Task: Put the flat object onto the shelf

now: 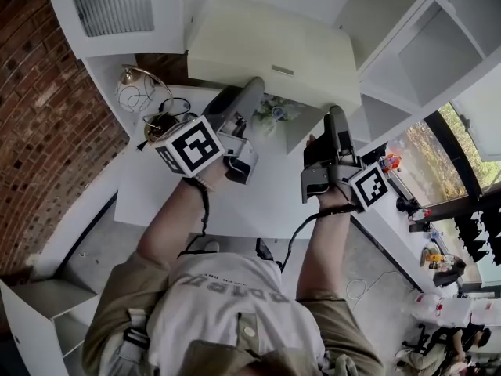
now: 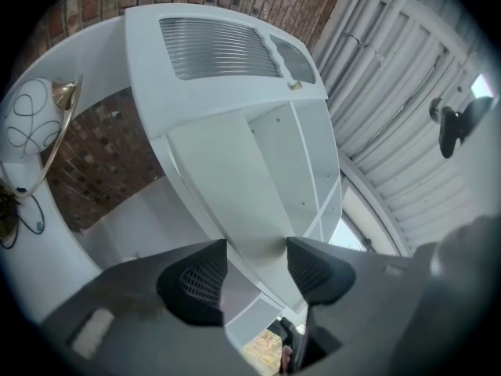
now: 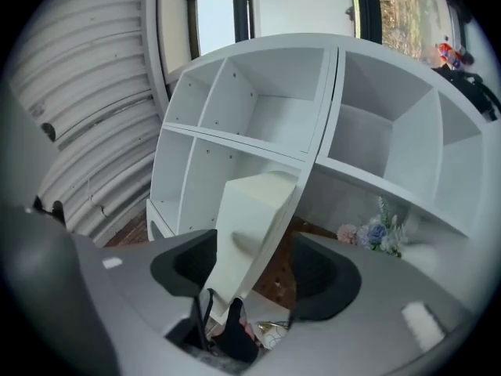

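Observation:
The flat object [image 1: 274, 47] is a cream, slab-like box held up in front of the white shelf unit [image 1: 427, 49], above the table. My left gripper [image 1: 252, 86] grips its lower edge near the middle, and my right gripper [image 1: 337, 116] grips the lower right corner. In the left gripper view the pale slab [image 2: 227, 186] runs down into the left gripper [image 2: 257, 276], filling the gap between the pads. In the right gripper view the box [image 3: 250, 225] stands tilted in the right gripper [image 3: 254, 269], against the left pad. Open shelf compartments [image 3: 313, 116] lie behind it.
A white table [image 1: 156, 198] lies below, with a gold-and-white lamp [image 1: 137, 92] and cables at its back left. A small bunch of flowers [image 1: 274, 114] sits under the box. A white vented cabinet [image 1: 109, 2] and a brick wall [image 1: 39, 131] stand to the left.

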`<state>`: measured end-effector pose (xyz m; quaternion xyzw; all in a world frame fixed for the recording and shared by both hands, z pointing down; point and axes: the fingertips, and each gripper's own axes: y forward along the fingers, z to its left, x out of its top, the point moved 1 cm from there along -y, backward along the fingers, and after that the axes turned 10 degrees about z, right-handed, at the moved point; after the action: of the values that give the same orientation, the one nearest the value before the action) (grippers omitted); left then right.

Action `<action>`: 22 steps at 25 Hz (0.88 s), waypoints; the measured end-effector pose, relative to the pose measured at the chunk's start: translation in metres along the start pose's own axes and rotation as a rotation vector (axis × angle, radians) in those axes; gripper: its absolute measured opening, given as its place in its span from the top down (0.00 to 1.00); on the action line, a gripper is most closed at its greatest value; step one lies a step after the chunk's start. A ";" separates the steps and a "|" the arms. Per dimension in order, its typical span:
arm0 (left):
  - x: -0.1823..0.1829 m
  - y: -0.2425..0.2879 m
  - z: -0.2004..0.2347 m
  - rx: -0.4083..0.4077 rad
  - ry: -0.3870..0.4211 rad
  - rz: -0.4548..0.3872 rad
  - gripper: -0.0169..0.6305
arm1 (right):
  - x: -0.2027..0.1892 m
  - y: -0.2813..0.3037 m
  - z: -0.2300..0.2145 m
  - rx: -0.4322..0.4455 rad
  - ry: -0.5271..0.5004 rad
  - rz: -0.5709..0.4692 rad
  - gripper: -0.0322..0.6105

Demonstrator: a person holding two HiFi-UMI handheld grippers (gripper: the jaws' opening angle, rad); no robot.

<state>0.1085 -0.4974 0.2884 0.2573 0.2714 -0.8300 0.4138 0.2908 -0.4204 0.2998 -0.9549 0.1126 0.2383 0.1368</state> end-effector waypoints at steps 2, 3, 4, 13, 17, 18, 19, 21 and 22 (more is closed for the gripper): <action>0.000 0.000 0.001 0.004 0.005 0.002 0.59 | 0.003 -0.003 -0.002 -0.016 -0.024 -0.006 0.61; 0.000 0.000 0.002 0.008 0.008 0.005 0.59 | 0.005 -0.003 -0.002 -0.020 -0.032 -0.006 0.66; -0.001 0.000 0.002 0.012 0.011 0.008 0.59 | 0.006 -0.002 -0.003 -0.022 -0.038 -0.005 0.67; 0.009 -0.007 0.011 0.054 0.054 0.017 0.59 | 0.013 0.008 -0.005 -0.025 -0.036 -0.014 0.70; 0.015 -0.004 0.015 0.063 0.066 0.015 0.59 | 0.018 0.018 -0.010 -0.030 -0.046 -0.005 0.69; 0.016 -0.003 0.017 0.066 0.066 0.018 0.59 | 0.019 0.020 -0.011 -0.032 -0.048 -0.002 0.69; 0.017 -0.002 0.018 0.066 0.067 0.021 0.59 | 0.020 0.023 -0.012 -0.032 -0.051 0.000 0.69; 0.021 0.000 0.020 0.066 0.070 0.027 0.59 | 0.020 0.028 -0.013 -0.032 -0.057 0.006 0.69; 0.024 0.001 0.022 0.068 0.073 0.030 0.59 | 0.020 0.031 -0.014 -0.033 -0.061 0.008 0.69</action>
<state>0.0925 -0.5256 0.2889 0.3053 0.2541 -0.8225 0.4070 0.3055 -0.4569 0.2953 -0.9489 0.1083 0.2695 0.1235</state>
